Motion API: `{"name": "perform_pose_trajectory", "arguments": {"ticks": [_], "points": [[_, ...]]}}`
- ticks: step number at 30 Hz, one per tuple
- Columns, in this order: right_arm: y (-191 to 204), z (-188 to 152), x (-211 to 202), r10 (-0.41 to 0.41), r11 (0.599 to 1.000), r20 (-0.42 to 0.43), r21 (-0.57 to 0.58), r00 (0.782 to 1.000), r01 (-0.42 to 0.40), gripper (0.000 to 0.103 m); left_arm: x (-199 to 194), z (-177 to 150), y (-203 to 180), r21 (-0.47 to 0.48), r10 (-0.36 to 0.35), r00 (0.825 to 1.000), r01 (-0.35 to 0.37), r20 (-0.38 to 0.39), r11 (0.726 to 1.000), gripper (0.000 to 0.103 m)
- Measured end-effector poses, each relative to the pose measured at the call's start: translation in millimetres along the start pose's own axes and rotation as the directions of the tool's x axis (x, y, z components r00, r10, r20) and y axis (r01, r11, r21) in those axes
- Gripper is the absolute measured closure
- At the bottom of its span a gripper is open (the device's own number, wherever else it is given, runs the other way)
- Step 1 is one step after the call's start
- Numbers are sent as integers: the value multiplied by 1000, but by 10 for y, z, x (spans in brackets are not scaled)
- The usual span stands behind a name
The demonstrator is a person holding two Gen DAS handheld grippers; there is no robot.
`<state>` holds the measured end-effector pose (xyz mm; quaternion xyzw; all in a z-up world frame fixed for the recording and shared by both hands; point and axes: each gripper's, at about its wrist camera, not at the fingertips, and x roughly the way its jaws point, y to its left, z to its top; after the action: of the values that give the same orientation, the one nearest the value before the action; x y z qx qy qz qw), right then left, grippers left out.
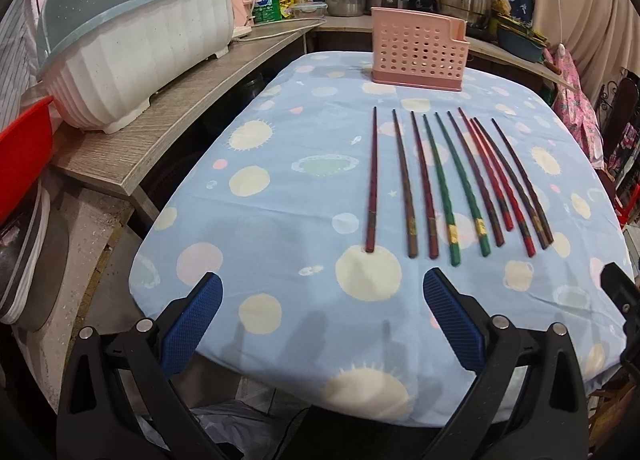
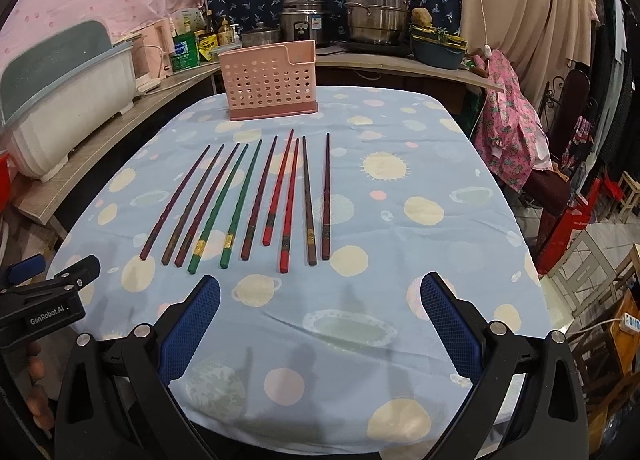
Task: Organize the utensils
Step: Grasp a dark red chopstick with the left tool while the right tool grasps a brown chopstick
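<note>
On the table [image 1: 280, 187], mid-cloth: ten chopsticks [image 1: 448, 183] in a rough row, tips pointing at the pink holder [image 1: 418, 47], which stands upright at the far edge, well apart from them. Two are green [image 2: 228, 203], two red [image 2: 286, 195], rest dark brown or maroon. Left gripper [image 1: 322, 324] hovers over the near edge, jaws wide open, empty. Right gripper [image 2: 320, 326] same: wide open, nothing held. White dish rack [image 1: 136, 55] on the counter to the left; steel pots [image 2: 374, 7] behind.
</note>
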<state>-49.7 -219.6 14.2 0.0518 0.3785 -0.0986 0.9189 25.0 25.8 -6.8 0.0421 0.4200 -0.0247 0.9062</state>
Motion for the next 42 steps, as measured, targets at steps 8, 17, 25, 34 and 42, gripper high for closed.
{"name": "perform_pose_trajectory", "arguments": {"ticks": [8,17,25,34,42], "points": [[-143,169,341,-14,999,-5,35,1000,14,7,384,170,-23,20,-11,1000,10,16,1000,7],[-234,301,807,-8,998,-53,54,999,11,33,850,261,-122,30,-41,998,42,-38,999,24],[-185,300,1133,28,998,-114,60,993,-21,62,995,257,-120,17,-72,994,74,-80,997,36],[-167,249,1205,29,999,-120,46,992,-23,80,983,256,-123,7,-87,993,87,-76,996,54],[-247,172,1123,43,998,-116,49,992,-38,96,924,242,-107,-4,-123,988,123,-92,992,94]]}}
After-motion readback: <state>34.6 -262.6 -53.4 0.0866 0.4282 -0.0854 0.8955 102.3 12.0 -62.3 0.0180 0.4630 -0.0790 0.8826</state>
